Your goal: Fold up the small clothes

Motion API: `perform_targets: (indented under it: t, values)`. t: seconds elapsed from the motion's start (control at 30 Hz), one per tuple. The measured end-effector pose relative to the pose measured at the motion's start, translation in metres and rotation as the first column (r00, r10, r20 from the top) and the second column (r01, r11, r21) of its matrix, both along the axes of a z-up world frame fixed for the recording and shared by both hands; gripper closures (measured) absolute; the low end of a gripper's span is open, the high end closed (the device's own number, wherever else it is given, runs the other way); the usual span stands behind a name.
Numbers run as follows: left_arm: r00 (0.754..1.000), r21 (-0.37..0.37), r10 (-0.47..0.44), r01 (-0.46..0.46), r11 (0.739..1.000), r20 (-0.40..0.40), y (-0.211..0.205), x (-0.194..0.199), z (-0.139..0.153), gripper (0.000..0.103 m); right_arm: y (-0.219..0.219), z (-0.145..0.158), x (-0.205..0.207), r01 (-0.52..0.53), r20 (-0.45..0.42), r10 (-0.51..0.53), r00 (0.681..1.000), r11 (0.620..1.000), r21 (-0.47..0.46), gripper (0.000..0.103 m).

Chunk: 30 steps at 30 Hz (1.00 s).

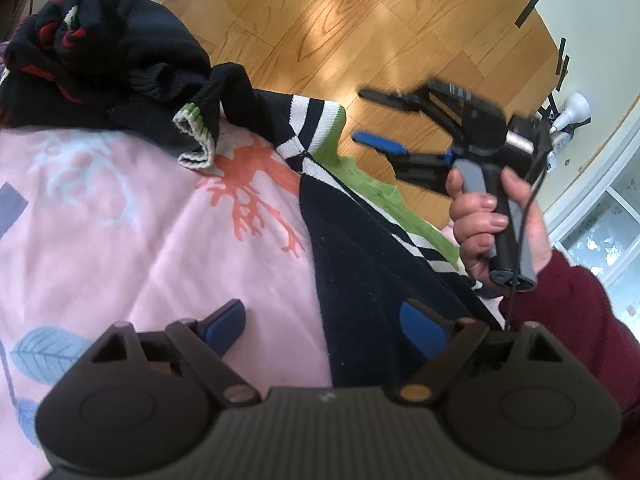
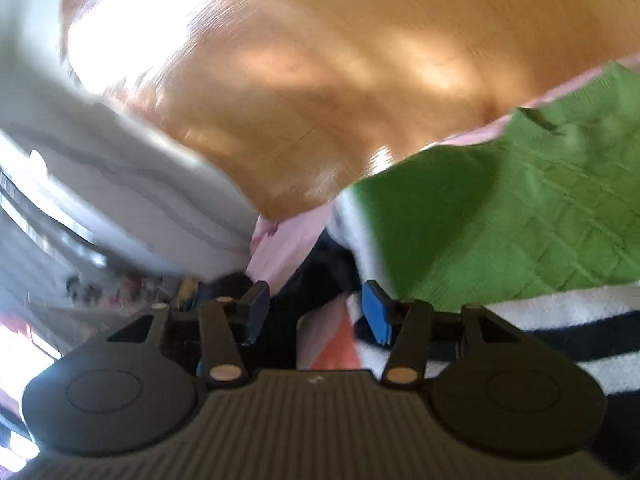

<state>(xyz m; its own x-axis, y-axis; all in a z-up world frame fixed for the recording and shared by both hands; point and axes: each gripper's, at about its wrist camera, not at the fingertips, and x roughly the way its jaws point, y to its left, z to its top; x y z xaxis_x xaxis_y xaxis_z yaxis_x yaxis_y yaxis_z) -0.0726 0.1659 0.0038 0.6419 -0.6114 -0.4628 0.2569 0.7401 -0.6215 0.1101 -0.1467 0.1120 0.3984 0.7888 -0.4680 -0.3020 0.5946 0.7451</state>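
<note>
Our left gripper (image 1: 324,322) wide, empty, over navy striped sweater (image 1: 368,248) on pink sheet (image 1: 120,208); right gripper (image 1: 378,120) blurry, seemingly part-open, nothing held

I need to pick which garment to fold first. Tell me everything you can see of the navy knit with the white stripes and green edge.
The navy knit looks like a soft, thick sweater: dark body, white-and-navy striped band, and a green quilted-looking lining or hem. It lies unfolded and rumpled on the pink printed sheet, draped toward the bed edge over the wooden floor. A striped cuff curls up beside it. The left gripper hovers over it, open; the right gripper is held in the air beyond it, empty.
</note>
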Motion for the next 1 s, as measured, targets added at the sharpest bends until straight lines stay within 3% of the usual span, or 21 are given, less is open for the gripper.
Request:
perform_targets:
  t: [0.1,0.17,0.27,0.37,0.4,0.43,0.47,0.57,0.67,0.77,0.87,1.0]
  values:
    - [1.0,-0.009,0.004,-0.004,1.0,-0.01,0.002,-0.001,0.0,0.016,0.048,0.008,-0.014,-0.145,0.066,0.151,0.986,0.986,-0.08,0.048]
    - [1.0,-0.011,0.014,-0.014,1.0,-0.017,0.005,-0.003,0.0,0.016,0.086,0.007,-0.034,-0.247,0.116,0.271,0.956,0.951,-0.187,0.047]
    - [0.999,-0.012,0.024,-0.024,1.0,-0.026,0.006,-0.005,0.001,0.015,0.138,-0.004,-0.06,-0.343,0.206,0.44,0.874,0.859,-0.38,0.04]
    - [0.999,0.005,0.035,-0.035,0.999,-0.032,0.009,-0.006,0.003,0.016,0.174,-0.025,-0.073,-0.329,0.272,0.535,0.8,0.769,-0.548,0.037]
    - [0.999,0.01,0.039,-0.039,0.999,-0.034,0.009,-0.006,0.003,0.016,0.186,-0.028,-0.072,-0.3,0.3,0.553,0.777,0.745,-0.596,0.042]
    - [0.998,0.007,0.042,-0.042,0.999,-0.035,0.011,-0.007,0.004,0.016,0.19,-0.03,-0.072,-0.282,0.312,0.567,0.762,0.725,-0.629,0.075]
    - [0.999,0.003,0.042,-0.042,0.999,-0.034,0.012,-0.008,0.005,0.016,0.189,-0.029,-0.068,-0.28,0.303,0.573,0.762,0.713,-0.643,0.094]
    - [0.999,-0.011,0.049,-0.049,0.999,-0.015,0.018,-0.011,0.011,0.016,0.168,-0.001,-0.055,-0.328,0.302,0.537,0.788,0.781,-0.531,0.093]
    - [0.998,-0.024,0.059,-0.06,0.998,-0.022,0.021,-0.006,0.016,0.016,0.133,0.06,-0.041,-0.358,0.347,0.457,0.819,0.88,-0.313,0.093]
    - [0.998,-0.015,0.064,-0.064,0.998,-0.005,0.017,0.002,0.025,0.016,0.081,0.119,-0.021,-0.305,0.405,0.344,0.847,0.939,-0.16,0.093]
    - [0.998,0.005,0.056,-0.056,0.998,0.02,0.01,0.011,0.036,0.015,0.027,0.149,-0.003,-0.23,0.412,0.255,0.875,0.967,-0.111,0.093]
    - [0.997,0.041,0.068,-0.07,0.997,0.047,0.0,0.029,0.055,0.013,-0.036,0.151,0.013,-0.133,0.385,0.169,0.907,0.984,-0.118,0.093]
